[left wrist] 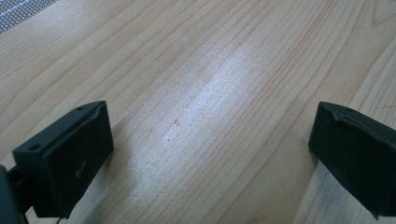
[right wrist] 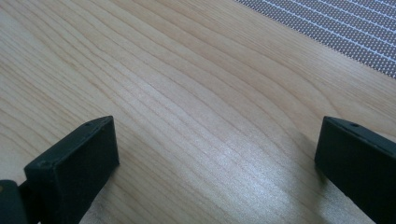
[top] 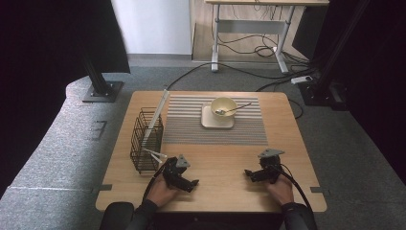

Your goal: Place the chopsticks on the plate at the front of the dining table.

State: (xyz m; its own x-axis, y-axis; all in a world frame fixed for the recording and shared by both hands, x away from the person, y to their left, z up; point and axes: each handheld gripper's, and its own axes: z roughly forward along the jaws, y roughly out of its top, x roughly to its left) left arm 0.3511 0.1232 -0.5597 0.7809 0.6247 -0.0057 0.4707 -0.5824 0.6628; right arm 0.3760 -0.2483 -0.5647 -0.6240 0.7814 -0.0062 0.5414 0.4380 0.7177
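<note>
At the table's left side stands a black wire basket (top: 146, 139), a flat pale board leaning up out of it. Just right of the basket's near corner, the left gripper (top: 189, 181) rests on the bare wooden table (top: 225, 165), jaws spread wide with nothing between them. Farther back, on a striped mat (top: 191, 125), a cream bowl (top: 223, 106) with a spoon (top: 234, 109) sits on a square plate (top: 207, 120). The right gripper (top: 250, 174) lies on the wood near the front edge, jaws likewise wide apart and empty.
</note>
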